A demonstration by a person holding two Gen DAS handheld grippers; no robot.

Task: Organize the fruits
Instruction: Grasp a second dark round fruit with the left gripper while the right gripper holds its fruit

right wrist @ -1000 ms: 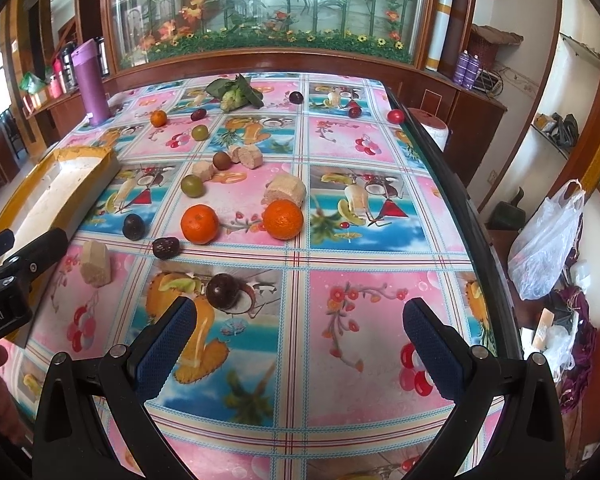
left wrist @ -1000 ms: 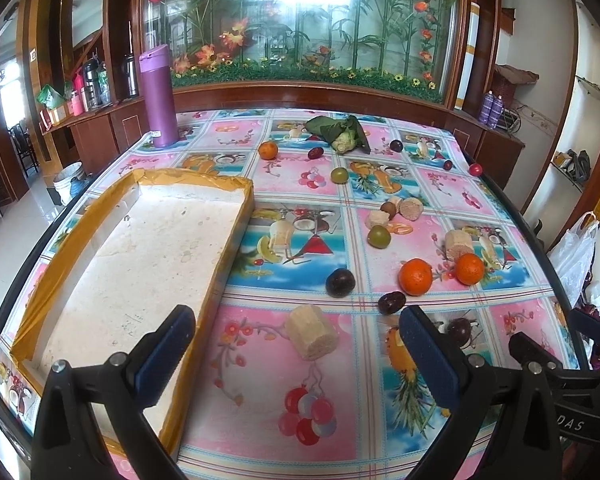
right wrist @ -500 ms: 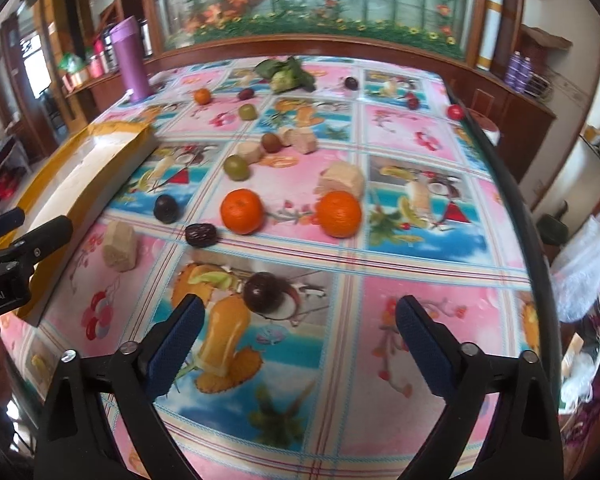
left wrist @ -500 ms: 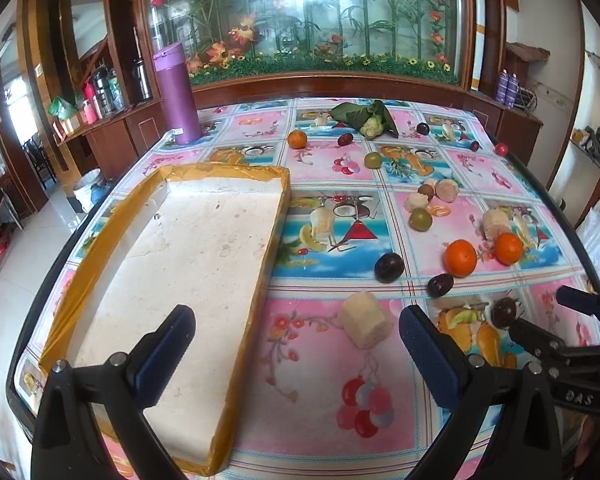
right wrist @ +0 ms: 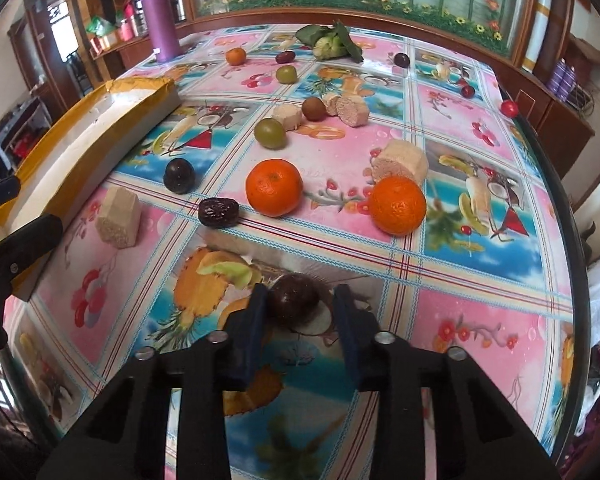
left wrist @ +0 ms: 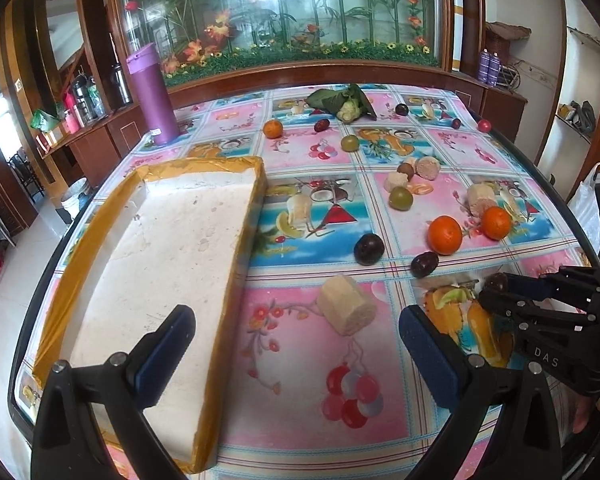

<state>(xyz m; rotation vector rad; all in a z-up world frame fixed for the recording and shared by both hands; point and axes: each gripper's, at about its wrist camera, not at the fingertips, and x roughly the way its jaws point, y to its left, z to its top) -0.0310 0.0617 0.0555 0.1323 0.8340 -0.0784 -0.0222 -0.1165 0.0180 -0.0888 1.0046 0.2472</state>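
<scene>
Right wrist view: your right hand-held gripper (right wrist: 300,312) sits low over the counter (right wrist: 480,320), its two blue pads closed in on either side of a dark passion fruit (right wrist: 294,298) resting on the printed cloth. The left pad touches the fruit; a thin gap shows at the right pad, so you cannot tell whether the grip is firm.

Just beyond lie a wrinkled dark date (right wrist: 218,212), two mandarins (right wrist: 274,188) (right wrist: 398,205) and a dark plum (right wrist: 179,176). A beige cake block (right wrist: 118,218) sits to the left, near the long side of the foam tray (right wrist: 80,148).

Left wrist view: your left hand-held gripper (left wrist: 296,352) hangs released, jaws spread wide, grasping nothing. One pad hovers over the near end of the yellow-taped tray (left wrist: 152,264), which is bare inside; the other hovers over the cloth, with a cake block (left wrist: 346,310) between them farther out.

Your right hand-held gripper (left wrist: 496,286) reaches in from the right edge, the passion fruit (left wrist: 498,280) at its tips. A green plum (left wrist: 401,198), a cauliflower (left wrist: 348,109) and a purple flask (left wrist: 152,96) stand farther back.
</scene>
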